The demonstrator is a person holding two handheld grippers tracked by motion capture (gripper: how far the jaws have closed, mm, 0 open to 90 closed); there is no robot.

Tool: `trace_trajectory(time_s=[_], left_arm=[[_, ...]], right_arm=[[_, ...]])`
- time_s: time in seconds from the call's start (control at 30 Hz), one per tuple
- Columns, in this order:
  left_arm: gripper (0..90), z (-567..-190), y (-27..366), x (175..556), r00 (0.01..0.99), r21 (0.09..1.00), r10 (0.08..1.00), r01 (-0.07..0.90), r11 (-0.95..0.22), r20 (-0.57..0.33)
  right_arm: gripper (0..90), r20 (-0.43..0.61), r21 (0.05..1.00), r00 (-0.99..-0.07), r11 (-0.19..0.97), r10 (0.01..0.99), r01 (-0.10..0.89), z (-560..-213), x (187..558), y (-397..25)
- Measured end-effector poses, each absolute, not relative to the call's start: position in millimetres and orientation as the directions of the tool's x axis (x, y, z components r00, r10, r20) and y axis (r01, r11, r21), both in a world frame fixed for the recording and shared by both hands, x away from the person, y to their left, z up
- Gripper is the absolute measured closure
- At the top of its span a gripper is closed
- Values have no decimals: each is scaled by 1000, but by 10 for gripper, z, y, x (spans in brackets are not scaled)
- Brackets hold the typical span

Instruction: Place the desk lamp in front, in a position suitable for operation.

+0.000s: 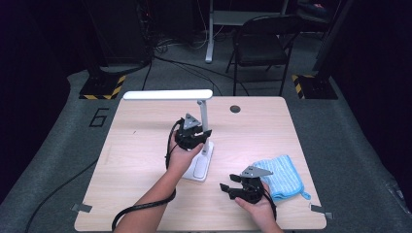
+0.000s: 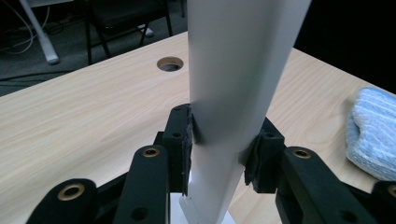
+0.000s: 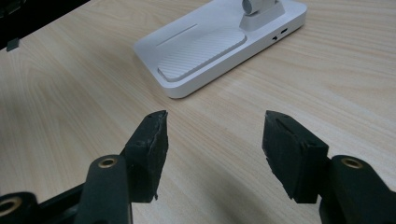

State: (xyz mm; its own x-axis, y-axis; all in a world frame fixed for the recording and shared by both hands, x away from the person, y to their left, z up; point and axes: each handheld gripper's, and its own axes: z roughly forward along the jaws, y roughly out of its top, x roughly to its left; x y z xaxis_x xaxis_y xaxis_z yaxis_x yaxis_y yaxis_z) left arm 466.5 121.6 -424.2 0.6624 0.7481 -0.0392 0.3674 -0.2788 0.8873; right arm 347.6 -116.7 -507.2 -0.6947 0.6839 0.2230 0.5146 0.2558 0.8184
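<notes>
two hand-held grippers show in the high view: the left hand-held gripper [image 1: 197,134] clamps the white lamp [image 1: 203,127] by its upright post, mid-surface [image 1: 141,145]; the right hand-held gripper [image 1: 232,187] sits beside a blue cloth [image 1: 284,175]. left gripper view: pads [image 2: 182,140] squeeze the post. right gripper view: jaws apart, empty, facing the lamp's base.

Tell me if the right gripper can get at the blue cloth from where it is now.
Probably yes. The right gripper is open and holds nothing, and the blue cloth lies right beside it on the table with nothing between them. It points away from the cloth, so the hand would have to turn first.
</notes>
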Motion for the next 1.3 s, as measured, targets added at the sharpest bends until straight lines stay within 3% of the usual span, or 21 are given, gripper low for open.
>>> trace_trajectory(time_s=[0.33, 0.87, 0.97, 1.03, 1.3], left_arm=[[752, -4245, 1195, 4530, 737, 891, 674, 335, -305, -46], [760, -4241, 1292, 4272, 833, 886, 550, 298, -354, -60], [729, -4216, 1312, 4231, 833, 887, 549, 303, -348, -69], [651, -4184, 1354, 4201, 830, 891, 553, 303, -337, -74], [631, -4155, 1506, 4096, 817, 894, 569, 317, -315, -89]], right_arm=[[402, 227, 821, -689, 245, 688, 515, -5072, 3484, -1182], [400, 241, 810, -682, 245, 690, 534, -5088, 3486, -1164], [399, 236, 813, -684, 245, 690, 528, -5089, 3493, -1152], [396, 240, 813, -681, 241, 692, 531, -5084, 3496, -1149], [396, 235, 830, -688, 227, 686, 510, -4983, 3592, -1103]])
